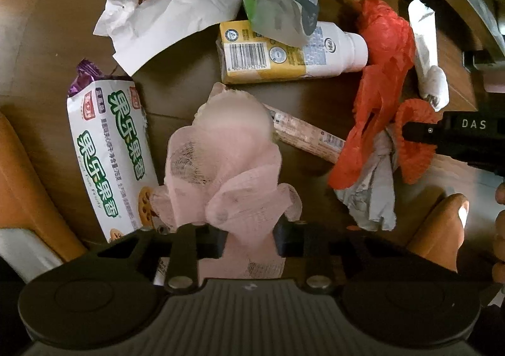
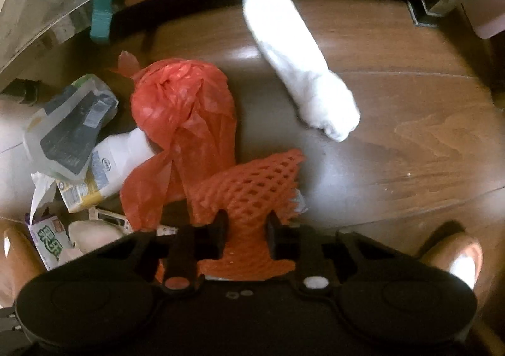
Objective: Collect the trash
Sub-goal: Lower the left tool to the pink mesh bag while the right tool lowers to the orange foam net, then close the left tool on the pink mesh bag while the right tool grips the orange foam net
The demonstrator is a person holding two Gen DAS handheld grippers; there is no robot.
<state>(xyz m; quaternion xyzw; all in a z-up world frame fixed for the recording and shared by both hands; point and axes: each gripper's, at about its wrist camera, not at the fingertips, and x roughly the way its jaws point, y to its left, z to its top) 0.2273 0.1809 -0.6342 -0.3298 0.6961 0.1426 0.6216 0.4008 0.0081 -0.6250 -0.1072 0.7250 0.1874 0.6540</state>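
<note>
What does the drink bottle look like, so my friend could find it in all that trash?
Look at the brown wooden floor, in the middle of the litter pile. The white plastic bottle with a yellow label lies on its side, between the crumpled white paper and the red plastic bag. It alone shows a black barcode, and a crinkled clear wrapper rests on it.

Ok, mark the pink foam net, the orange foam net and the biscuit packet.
pink foam net (image 1: 221, 166), left wrist view, its bunched middle.
orange foam net (image 2: 252, 195), right wrist view, its mesh body.
biscuit packet (image 1: 110, 148), left wrist view, printed front.
</note>
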